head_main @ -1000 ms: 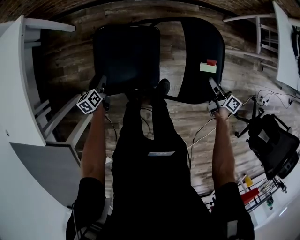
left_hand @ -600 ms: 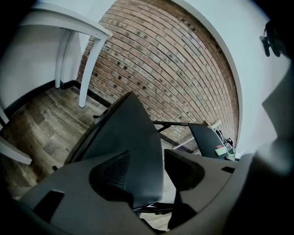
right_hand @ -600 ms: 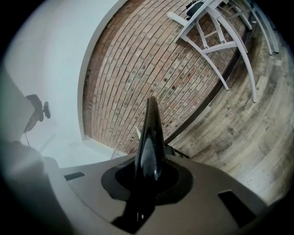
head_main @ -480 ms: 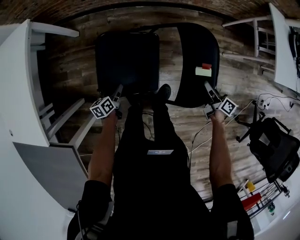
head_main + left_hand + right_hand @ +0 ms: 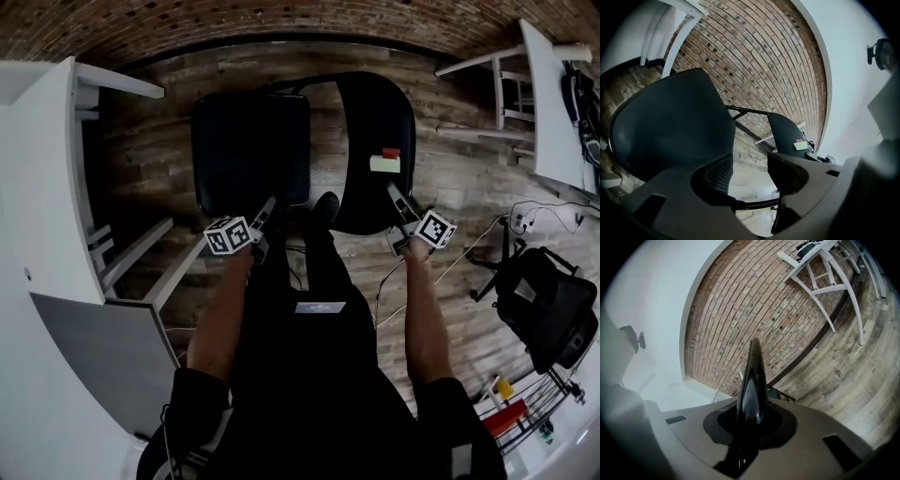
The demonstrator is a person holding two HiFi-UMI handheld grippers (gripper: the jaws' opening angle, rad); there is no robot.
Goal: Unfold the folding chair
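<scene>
**A:** Head view first. Your chair (image 5: 253, 122) stands on the floor (image 5: 450, 178) right in front of you. I take the left panel for the seat (image 5: 248, 169) and the right one for the backrest (image 5: 375, 131). They're splayed apart, so I'd judge it partly opened.

**B:** Your right gripper (image 5: 394, 193) has the backrest's near edge. Your left gripper (image 5: 267, 206) sits just at the seat's near corner. From up here I can't tell if it touches.

**A:** Mind your shoe (image 5: 326, 201), tucked between the two panels. If the seat swings, it could catch you.

**B:** Left gripper view next. Your left gripper (image 5: 750, 164) has its jaws spread, with nothing pressed between the pads. The seat (image 5: 670, 126) lies beyond one jaw and the backrest (image 5: 785, 133) further off. A thin dark bar crosses low in the gap, and I can't say what it is.

**A:** So nothing controls the seat. If you push on the backrest alone, the chair may skid or tip instead of opening.

**B:** Right gripper view. Your right gripper (image 5: 752, 401) is pinched on the backrest's (image 5: 752, 371) thin, glossy edge, seen end-on.

**A:** That's a narrow, slick hold. If you twist your wrist or pull hard, it could slide out and let the backrest drop.

**B:** A cable (image 5: 384, 286) also trails on the floor to your right, and a chair leg could snag it.
</scene>
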